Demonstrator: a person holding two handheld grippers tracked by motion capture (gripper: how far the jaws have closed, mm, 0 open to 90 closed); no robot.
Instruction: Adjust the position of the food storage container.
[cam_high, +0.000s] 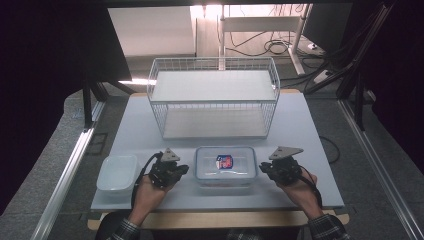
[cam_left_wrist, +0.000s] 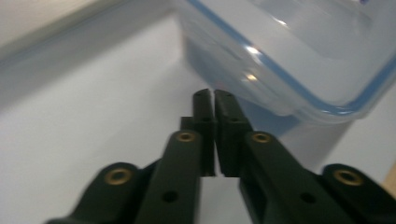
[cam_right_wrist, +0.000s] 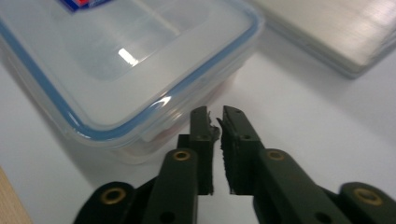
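Container (cam_high: 225, 166) between claws | left claw (cam_high: 183, 170) closed, empty | right claw (cam_high: 263, 168) closed, empty

The white table (cam_high: 300, 130) lies bare in a band between the wire basket (cam_high: 214, 97) at the back and the lidded container (cam_high: 225, 166) at the front, wide enough for a gripper to cross. The left gripper (cam_high: 181, 170) sits in the gap between the small open tub (cam_high: 118, 172) and the container, its tips just beside the container's wall. The right gripper (cam_high: 264, 170) is just beside the container's other end, with open table to its right and behind it
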